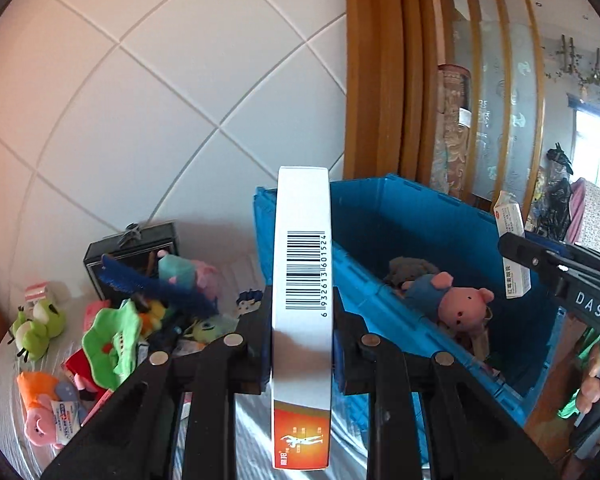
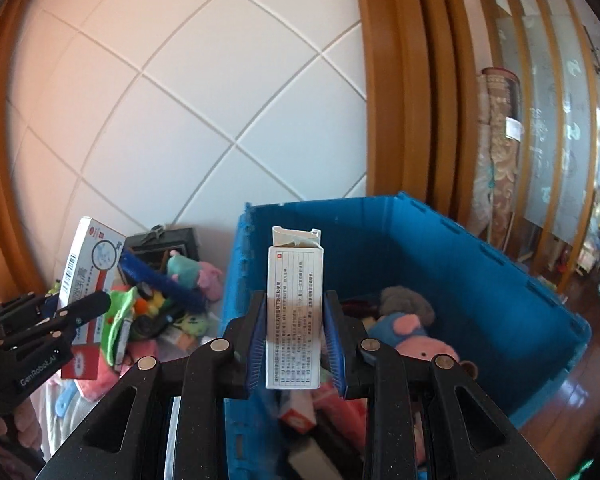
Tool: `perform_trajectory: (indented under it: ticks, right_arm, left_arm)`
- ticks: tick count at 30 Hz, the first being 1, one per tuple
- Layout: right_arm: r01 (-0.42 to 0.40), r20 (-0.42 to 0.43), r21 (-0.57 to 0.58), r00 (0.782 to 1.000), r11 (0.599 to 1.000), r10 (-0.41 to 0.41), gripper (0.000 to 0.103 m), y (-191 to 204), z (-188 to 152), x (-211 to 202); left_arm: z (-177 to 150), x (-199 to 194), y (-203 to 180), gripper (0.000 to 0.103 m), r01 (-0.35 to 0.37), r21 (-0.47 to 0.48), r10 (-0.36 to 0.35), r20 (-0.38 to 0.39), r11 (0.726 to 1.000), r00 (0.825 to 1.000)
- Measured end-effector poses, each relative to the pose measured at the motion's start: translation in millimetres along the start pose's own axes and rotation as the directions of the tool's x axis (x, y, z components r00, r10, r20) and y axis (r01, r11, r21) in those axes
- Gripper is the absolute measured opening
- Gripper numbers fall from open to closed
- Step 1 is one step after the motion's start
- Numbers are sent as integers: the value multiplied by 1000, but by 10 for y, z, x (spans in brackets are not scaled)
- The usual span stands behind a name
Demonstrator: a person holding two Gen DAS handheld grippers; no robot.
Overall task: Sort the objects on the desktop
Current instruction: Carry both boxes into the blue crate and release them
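White wall tiles set on the diagonal and a varnished wooden door frame [image 2: 400, 80] back a pale cloth-covered surface [image 1: 236, 276] heaped with soft toys, among them a green plush frog [image 1: 40, 326] and a pink plush pig [image 1: 40, 426]. Beside the heap stands a deep blue hard-plastic crate [image 2: 440, 248] with ribbed walls, holding a pink-and-blue plush pig [image 1: 452, 300], a grey plush toy [image 2: 406, 300] and small cartons. The left gripper [image 1: 300, 344], black and angular, has its fingers closed on the narrow edges of a flat white-and-orange cardboard box [image 1: 302, 280], barcode edge facing the camera, held upright in the air near the crate's left wall. The right gripper [image 2: 294, 344] clamps a slim white cardboard carton [image 2: 295, 312] printed with fine text, its torn top flap open, between blue ridged pads, above the crate's interior. A black rectangular case [image 1: 140, 248] with a metal clasp sits behind the toys against the wall.
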State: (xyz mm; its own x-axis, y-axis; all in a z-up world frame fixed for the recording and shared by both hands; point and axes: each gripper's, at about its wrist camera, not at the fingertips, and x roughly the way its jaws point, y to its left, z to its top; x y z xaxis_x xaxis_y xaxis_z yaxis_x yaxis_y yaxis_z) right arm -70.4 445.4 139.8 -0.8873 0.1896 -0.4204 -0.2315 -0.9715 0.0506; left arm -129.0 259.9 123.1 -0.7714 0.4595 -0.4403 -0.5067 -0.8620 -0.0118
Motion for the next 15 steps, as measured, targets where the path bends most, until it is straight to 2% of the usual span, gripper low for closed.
perform_trajectory:
  ticks: [7,11,15]
  right_arm:
    - [73,-10,48,997,996,-72,28,-677,-30,12]
    - [87,-42,47,995,995,-86,27,-899,-107,119]
    - [85,-64,37,995,996,-83,28,-1096,-147,204]
  left_arm:
    - [333,128,-763,22,86,76,-90,50,993,995]
    - [338,288,-1175,22,133,123,-136,14,983,991]
    - [287,434,-1423,22,160,146,-156,-41,976,987]
